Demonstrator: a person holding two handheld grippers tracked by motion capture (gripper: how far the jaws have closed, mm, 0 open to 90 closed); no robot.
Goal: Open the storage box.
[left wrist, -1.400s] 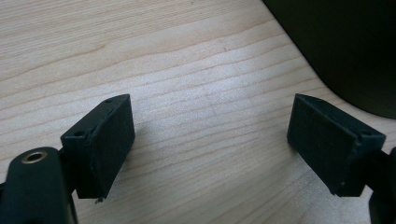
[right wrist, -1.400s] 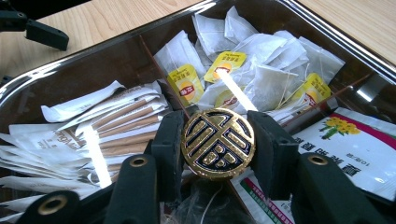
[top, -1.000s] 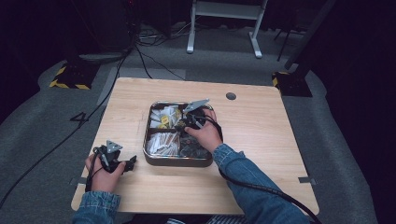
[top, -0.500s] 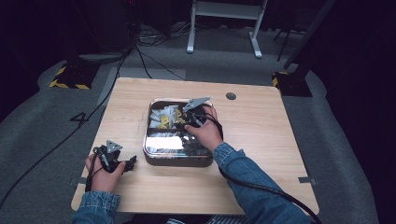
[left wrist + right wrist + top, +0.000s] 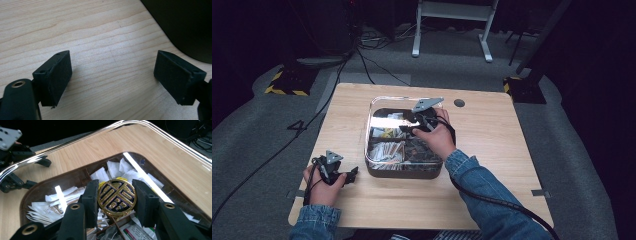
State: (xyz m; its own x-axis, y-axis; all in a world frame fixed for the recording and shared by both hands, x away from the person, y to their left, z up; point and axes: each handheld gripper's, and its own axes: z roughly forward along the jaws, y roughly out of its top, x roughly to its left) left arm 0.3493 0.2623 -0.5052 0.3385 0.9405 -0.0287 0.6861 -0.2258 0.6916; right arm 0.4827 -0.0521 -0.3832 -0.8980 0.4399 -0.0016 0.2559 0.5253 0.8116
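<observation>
My right gripper (image 5: 117, 197) is shut on a round black and gold tin (image 5: 117, 198) with an embossed gold character, held just above the clear-lidded box (image 5: 377, 105) of packets. In the high view that right gripper (image 5: 414, 120) hangs over the box's far right part, with a hand in a denim sleeve behind it. My left gripper (image 5: 352, 172) lies low at the table's front left, jaws wide open. In the left gripper view its fingers (image 5: 53, 76) frame bare wood, with the box's dark wall (image 5: 185, 25) just ahead to the right.
The box holds several white sachets (image 5: 110, 171) and paper packets (image 5: 387, 150) in compartments. A round cable hole (image 5: 459, 103) sits in the wooden table (image 5: 492, 135) behind the box. Cables trail off the front edge and across the grey floor at left.
My right gripper has risen out of the box with the tin between its jaws. The left gripper has stayed where it was.
</observation>
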